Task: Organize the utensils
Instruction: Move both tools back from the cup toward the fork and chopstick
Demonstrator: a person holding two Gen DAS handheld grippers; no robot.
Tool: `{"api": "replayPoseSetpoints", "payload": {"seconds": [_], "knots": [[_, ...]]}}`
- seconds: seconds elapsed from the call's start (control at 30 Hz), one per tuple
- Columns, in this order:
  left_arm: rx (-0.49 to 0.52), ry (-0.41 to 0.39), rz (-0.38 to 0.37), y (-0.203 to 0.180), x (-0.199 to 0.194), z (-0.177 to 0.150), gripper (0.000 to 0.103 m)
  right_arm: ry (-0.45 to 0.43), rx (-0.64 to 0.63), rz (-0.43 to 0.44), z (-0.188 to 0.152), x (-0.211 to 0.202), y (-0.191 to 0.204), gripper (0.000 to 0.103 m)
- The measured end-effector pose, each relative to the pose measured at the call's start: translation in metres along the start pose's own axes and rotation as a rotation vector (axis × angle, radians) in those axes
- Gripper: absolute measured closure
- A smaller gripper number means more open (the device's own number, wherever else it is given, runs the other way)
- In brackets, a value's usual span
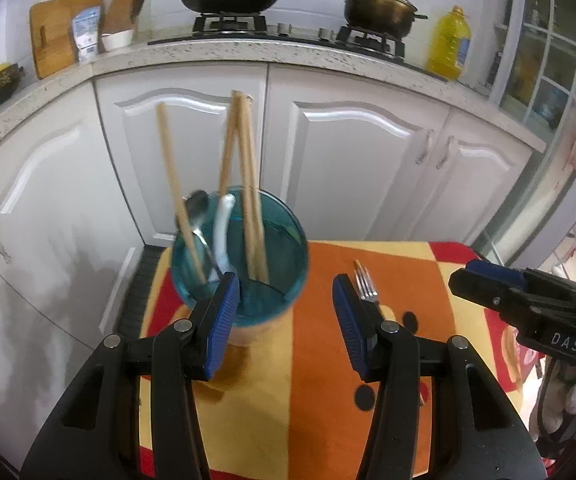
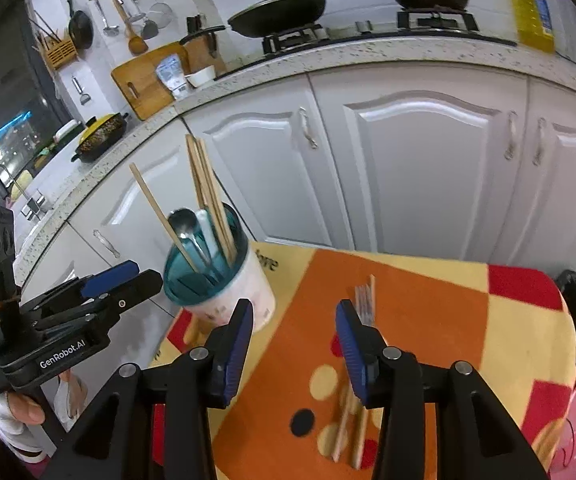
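Both grippers gape empty; fork, seemingly chopsticks, on cloth.

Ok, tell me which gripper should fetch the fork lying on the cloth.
Right. The right gripper is open and the fork lies just past its right pad. The left gripper, also open, is centred nearer the utensil cup.

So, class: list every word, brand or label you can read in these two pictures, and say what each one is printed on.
"DAS" — on the body of the right gripper, seen from the left wrist.
"GenRobot.AI" — on the body of the left gripper, seen from the right wrist.
Small white label below that brand: too small to read.
Dark lettering on the tablecloth beside the utensil holder: partly hidden, unreadable.
Labels on the oil bottle and the white packet: blurred.
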State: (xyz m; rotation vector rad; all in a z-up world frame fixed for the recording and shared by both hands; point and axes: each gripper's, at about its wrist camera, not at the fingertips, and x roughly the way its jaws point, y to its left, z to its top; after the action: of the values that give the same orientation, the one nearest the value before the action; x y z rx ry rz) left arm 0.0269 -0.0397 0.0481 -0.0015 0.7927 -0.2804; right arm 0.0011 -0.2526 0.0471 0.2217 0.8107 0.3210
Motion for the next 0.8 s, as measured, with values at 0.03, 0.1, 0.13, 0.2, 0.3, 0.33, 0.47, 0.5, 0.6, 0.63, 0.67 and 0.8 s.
{"api": "replayPoseSetpoints", "payload": {"seconds": [0.03, 0.1, 0.13, 0.2, 0.3, 0.33, 0.47, 0.5, 0.6, 0.63, 0.67, 0.8], "knots": [[0.005, 0.004, 0.000, -0.004, 0.001, -0.002, 0.055, 0.000, 0.009, -0.002, -0.003, -0.002, -0.003, 0.061], [0.011, 0.010, -0.003, -0.010, 0.002, -0.005, 0.055, 0.000, 0.025, -0.012, -0.008, -0.006, -0.010, 0.061], [0.014, 0.014, -0.006, -0.014, 0.003, -0.007, 0.055, 0.001, 0.029, -0.016, -0.010, -0.008, -0.012, 0.061], [0.019, 0.018, -0.006, -0.019, 0.005, -0.011, 0.055, 0.004, 0.038, -0.027, -0.016, -0.011, -0.018, 0.061], [0.033, 0.031, -0.001, -0.027, 0.010, -0.016, 0.055, 0.014, 0.052, -0.040, -0.023, -0.012, -0.026, 0.061], [0.036, 0.036, -0.002, -0.030, 0.011, -0.018, 0.055, 0.018, 0.056, -0.043, -0.026, -0.011, -0.028, 0.061], [0.039, 0.051, -0.003, -0.035, 0.017, -0.023, 0.055, 0.048, 0.058, -0.058, -0.037, -0.004, -0.036, 0.061], [0.038, 0.056, -0.004, -0.035, 0.019, -0.024, 0.055, 0.057, 0.056, -0.062, -0.039, -0.001, -0.037, 0.061], [0.036, 0.073, -0.006, -0.035, 0.024, -0.027, 0.055, 0.094, 0.058, -0.073, -0.047, 0.013, -0.045, 0.061], [0.035, 0.078, -0.005, -0.035, 0.026, -0.029, 0.055, 0.101, 0.063, -0.072, -0.049, 0.016, -0.046, 0.061], [0.033, 0.082, -0.005, -0.035, 0.028, -0.030, 0.055, 0.113, 0.072, -0.067, -0.052, 0.021, -0.049, 0.061], [0.023, 0.104, 0.005, -0.030, 0.036, -0.036, 0.055, 0.148, 0.084, -0.068, -0.058, 0.040, -0.055, 0.061]]}}
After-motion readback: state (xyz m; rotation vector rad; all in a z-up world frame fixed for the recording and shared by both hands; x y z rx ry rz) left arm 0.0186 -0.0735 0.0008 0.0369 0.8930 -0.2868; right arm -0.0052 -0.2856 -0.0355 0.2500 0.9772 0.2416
